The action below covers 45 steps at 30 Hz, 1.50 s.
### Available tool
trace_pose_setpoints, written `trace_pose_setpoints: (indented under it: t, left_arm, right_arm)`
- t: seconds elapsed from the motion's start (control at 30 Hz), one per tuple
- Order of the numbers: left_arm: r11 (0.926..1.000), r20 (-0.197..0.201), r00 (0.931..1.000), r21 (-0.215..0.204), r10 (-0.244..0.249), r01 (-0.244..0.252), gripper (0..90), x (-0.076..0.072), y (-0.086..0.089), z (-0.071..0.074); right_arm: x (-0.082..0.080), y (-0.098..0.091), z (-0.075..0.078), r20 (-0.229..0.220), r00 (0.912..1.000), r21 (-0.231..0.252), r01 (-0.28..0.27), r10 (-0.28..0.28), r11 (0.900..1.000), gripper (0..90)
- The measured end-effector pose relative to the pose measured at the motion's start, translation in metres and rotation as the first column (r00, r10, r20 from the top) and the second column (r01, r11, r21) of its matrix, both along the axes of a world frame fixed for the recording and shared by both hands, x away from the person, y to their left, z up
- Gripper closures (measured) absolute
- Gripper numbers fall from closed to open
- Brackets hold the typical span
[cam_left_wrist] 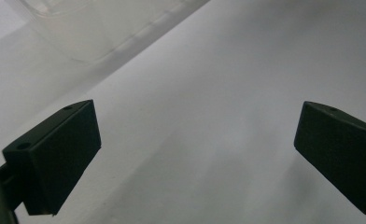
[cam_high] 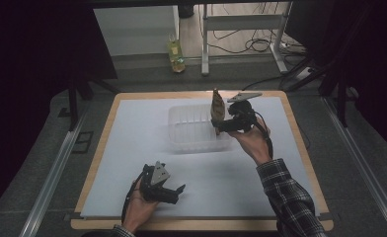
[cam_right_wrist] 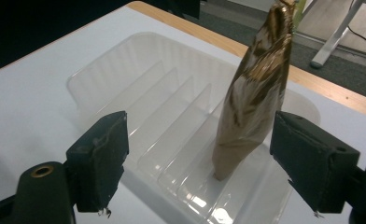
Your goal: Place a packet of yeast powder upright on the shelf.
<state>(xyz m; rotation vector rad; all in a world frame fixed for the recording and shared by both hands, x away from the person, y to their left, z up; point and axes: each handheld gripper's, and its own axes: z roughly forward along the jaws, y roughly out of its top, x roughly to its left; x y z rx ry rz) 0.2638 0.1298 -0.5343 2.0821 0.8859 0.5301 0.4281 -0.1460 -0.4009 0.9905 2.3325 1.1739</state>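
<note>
Nearest item: left gripper (cam_high: 174, 190), held low at the bench's (cam_high: 132, 148) near edge, well apart from the tray; fingers (cam_left_wrist: 55, 154) spread wide over bare white surface, holding nothing.

Tray (cam_right_wrist: 172, 116): clear plastic, ribbed into slots, lying toward the far side of the bench.

Right gripper (cam_right_wrist: 197, 158): at the tray's right end, fingers (cam_right_wrist: 99, 154) spread either side of the packet, apparently not touching it.

Packet (cam_right_wrist: 256, 93): brown-gold, tapered, standing nearly upright with its lower tip in one of the tray's end slots.

Handling note: the packet looks top-heavy; the fingers are best drawn straight back without brushing it, or closed squarely on it before any lift.

Not determinable: exact slot, packet contents, whether it leans on a rib.
</note>
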Motion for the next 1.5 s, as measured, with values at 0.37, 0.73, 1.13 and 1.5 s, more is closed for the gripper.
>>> trace_pose_setpoints:
  t: [0.37, 0.73, 1.13, 1.5]
  left_arm:
    - [0.9989, -0.012, 0.9995, -0.036, 0.029, -0.029, 0.1, 0.001, 0.006, 0.001]
    - [0.9983, -0.021, 0.9991, -0.044, 0.037, -0.038, 0.4, 0.002, 0.009, 0.003]
    - [0.9979, -0.035, 0.9979, -0.033, 0.054, -0.056, 0.9, 0.002, 0.011, 0.003]
    - [0.9968, -0.054, 0.9966, -0.046, 0.063, -0.065, 1.0, 0.001, 0.016, 0.004]
  right_arm:
    - [-0.025, -0.006, -0.006, 0.019, 0.9982, -0.006, -0.057, 0.058, 0.9983, 17.4]
    - [-0.048, -0.017, -0.013, 0.025, 0.9963, -0.008, -0.082, 0.082, 0.9966, 13.3]
    - [-0.078, -0.038, -0.027, 0.027, 0.9958, -0.002, -0.088, 0.088, 0.9962, 7.6]
    - [-0.108, -0.064, -0.043, 0.027, 0.9966, -0.001, -0.078, 0.078, 0.9969, 2.9]
